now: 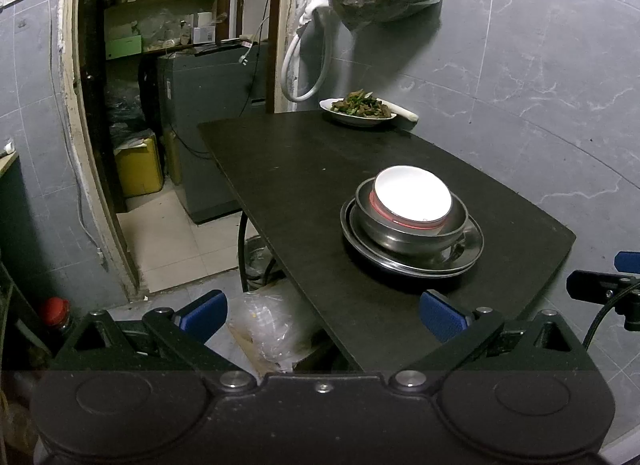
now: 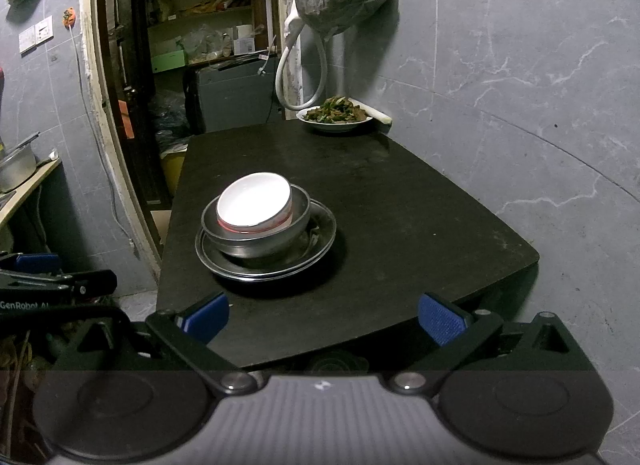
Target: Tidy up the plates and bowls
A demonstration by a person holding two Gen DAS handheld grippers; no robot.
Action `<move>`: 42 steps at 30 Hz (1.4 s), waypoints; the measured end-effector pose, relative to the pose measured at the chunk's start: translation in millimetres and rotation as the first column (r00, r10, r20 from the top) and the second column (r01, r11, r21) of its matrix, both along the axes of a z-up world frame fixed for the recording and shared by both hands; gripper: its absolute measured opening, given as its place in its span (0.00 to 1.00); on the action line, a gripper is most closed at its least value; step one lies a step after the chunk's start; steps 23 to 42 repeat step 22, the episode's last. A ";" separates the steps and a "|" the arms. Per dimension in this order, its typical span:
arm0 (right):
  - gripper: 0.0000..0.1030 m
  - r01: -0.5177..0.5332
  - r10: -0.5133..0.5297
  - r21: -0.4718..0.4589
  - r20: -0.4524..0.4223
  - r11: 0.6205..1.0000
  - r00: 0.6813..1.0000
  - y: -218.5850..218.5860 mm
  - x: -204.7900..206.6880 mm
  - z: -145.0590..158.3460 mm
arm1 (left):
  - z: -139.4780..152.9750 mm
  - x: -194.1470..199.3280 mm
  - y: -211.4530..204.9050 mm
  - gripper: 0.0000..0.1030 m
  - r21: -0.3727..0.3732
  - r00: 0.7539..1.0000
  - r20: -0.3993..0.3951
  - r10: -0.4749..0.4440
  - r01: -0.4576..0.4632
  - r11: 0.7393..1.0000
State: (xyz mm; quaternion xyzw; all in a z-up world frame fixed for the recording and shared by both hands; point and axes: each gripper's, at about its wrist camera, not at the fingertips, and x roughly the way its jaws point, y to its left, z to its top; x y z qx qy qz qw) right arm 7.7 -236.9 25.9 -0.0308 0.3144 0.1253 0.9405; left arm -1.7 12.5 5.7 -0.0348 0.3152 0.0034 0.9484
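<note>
A white bowl [image 1: 413, 197] sits tilted inside a steel bowl [image 1: 408, 235], which stands on stacked steel plates [image 1: 468, 253] on the black table [image 1: 304, 169]. The same stack shows in the right wrist view: white bowl [image 2: 253, 199], steel bowl [image 2: 256, 243], steel plates [image 2: 320, 243], table [image 2: 400, 201]. My left gripper [image 1: 323, 315] is open and empty, held near the table's front left edge, short of the stack. My right gripper [image 2: 324, 317] is open and empty at the table's front edge, also short of the stack.
A white plate of cooked greens [image 1: 360, 108] stands at the table's far corner by the wall, also in the right wrist view [image 2: 337, 115]. A plastic bag [image 1: 262, 329] lies on the floor left of the table. A doorway to a storeroom [image 1: 168, 65] opens at the left.
</note>
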 end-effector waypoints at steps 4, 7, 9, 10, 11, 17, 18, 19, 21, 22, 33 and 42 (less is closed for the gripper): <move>1.00 0.002 -0.002 0.001 0.001 1.000 1.000 -0.3 0.2 0.0 | -0.1 0.2 -0.4 0.99 0.000 1.000 0.001 -0.001 0.001 1.000; 1.00 0.002 -0.002 0.001 0.000 1.000 1.000 -0.6 0.6 -0.2 | -0.3 0.7 -1.2 0.99 -0.001 1.000 0.000 0.000 0.000 1.000; 1.00 0.001 -0.001 0.001 0.000 1.000 1.000 -0.1 0.2 -0.2 | -0.2 -0.2 -0.4 0.99 0.000 1.000 -0.002 -0.003 0.003 1.000; 1.00 0.001 -0.001 0.001 -0.001 1.000 1.000 -0.7 0.8 -0.3 | -0.4 0.5 -0.6 0.99 0.000 1.000 -0.002 -0.003 0.003 1.000; 1.00 0.000 0.000 0.001 0.000 1.000 1.000 -0.6 0.7 -0.3 | -0.4 0.5 -0.7 0.99 0.000 1.000 -0.002 -0.002 0.002 1.000; 1.00 0.000 0.000 0.001 -0.001 1.000 1.000 0.0 0.3 -0.3 | -1.1 1.7 1.1 0.99 -0.002 1.000 -0.008 -0.005 0.005 1.000; 1.00 0.000 0.000 0.001 -0.001 1.000 1.000 0.0 0.3 -0.3 | -1.2 1.0 1.3 0.99 -0.001 1.000 -0.009 -0.007 0.007 1.000; 1.00 0.000 0.000 0.001 -0.003 1.000 1.000 -0.6 0.8 -0.5 | -1.3 2.6 1.6 0.99 0.000 1.000 -0.011 -0.009 0.009 1.000; 1.00 0.000 0.000 0.002 -0.006 1.000 1.000 -2.1 2.3 -1.4 | -1.9 3.1 2.2 0.99 0.003 1.000 -0.016 -0.009 0.009 1.000; 1.00 0.000 0.000 0.002 -0.007 1.000 1.000 -2.9 2.7 -1.7 | -2.1 4.6 2.6 0.99 0.004 1.000 -0.019 -0.011 0.011 1.000; 1.00 0.000 0.000 0.002 -0.007 1.000 1.000 -2.9 2.7 -1.7 | -2.1 4.6 2.6 0.99 0.004 1.000 -0.019 -0.011 0.011 1.000; 1.00 0.000 0.000 0.002 -0.007 1.000 1.000 -2.9 2.7 -1.7 | -2.1 4.6 2.6 0.99 0.004 1.000 -0.019 -0.011 0.011 1.000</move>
